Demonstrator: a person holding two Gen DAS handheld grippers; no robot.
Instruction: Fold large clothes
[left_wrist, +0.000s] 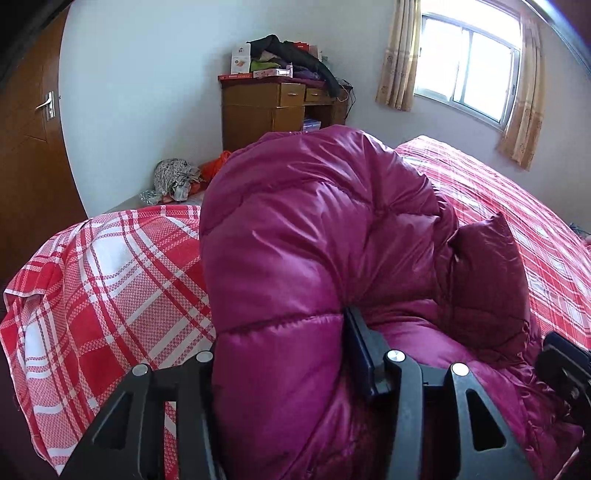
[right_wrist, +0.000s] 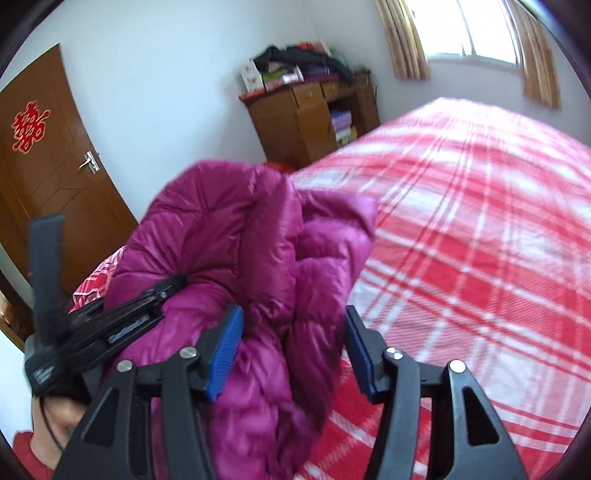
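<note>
Starts at the left with the red and white checked bed sheet (left_wrist: 110, 280), spread over the bed and hanging off its near corner. Then on to the left gripper (left_wrist: 284, 347): squeezes a fat fold of the puffy pink down jacket (left_wrist: 303, 229) between its two fingers (left_wrist: 360, 350), one finger hidden behind the fold, the other pressed into the shiny cloth. Sits in a tall, lumpy heap by the near left corner of the bed, right in front of both grippers and partly lifted off the sheet. Runs long from the near side away toward the wooden cabinet (left_wrist: 258, 110), bending over at the top like a hump. Looks soft, thick and slippery, with stitched puffy bars and a darker flap poking out on the right side. Further right, on to the right gripper (right_wrist: 293, 347): stands with its blue pads (right_wrist: 229, 350) apart, a loose bunch of jacket between them but, as far as the blur lets on, not pinched. Leaves lots of bare checked bed off to the right, so probably calls for a fresh grab by the right gripper and a swing of the fold that way to lay it flat. Could puff back up or slide free if let go too soon.
</note>
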